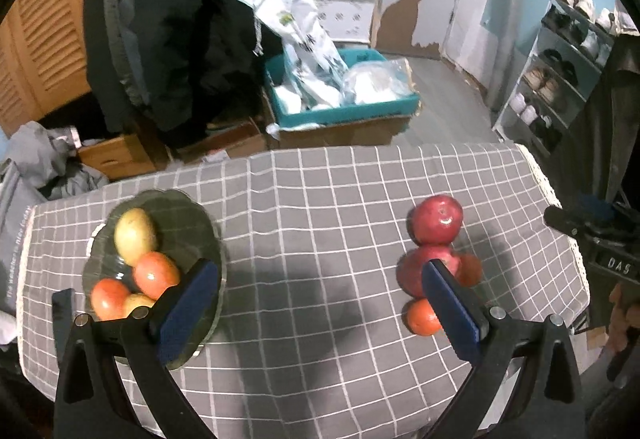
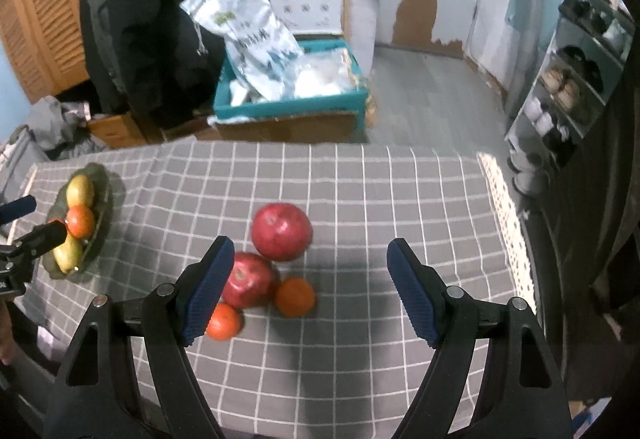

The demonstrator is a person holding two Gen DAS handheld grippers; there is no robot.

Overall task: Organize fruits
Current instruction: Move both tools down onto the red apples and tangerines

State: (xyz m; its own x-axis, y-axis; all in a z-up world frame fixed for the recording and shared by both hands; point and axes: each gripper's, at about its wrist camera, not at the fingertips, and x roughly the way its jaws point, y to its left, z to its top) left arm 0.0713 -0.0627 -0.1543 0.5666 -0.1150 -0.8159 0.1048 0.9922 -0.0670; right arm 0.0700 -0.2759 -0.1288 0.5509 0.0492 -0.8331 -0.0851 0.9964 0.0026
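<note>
A green glass plate [image 1: 196,215] at the table's left holds two yellow fruits [image 1: 135,235] and two oranges [image 1: 156,274]; it also shows in the right wrist view [image 2: 102,179]. On the cloth lie two red apples [image 2: 282,226] [image 2: 249,281] and two oranges [image 2: 295,297] [image 2: 224,322], seen too in the left wrist view [image 1: 437,219]. My left gripper [image 1: 320,303] is open and empty above the middle of the table. My right gripper [image 2: 310,291] is open and empty over the loose fruit.
The table carries a grey checked cloth [image 2: 360,191] with a lace edge at the right. Beyond the far edge stand a blue crate of bags [image 1: 340,111], cardboard boxes, hanging dark coats [image 1: 172,19] and a shoe rack [image 1: 560,71].
</note>
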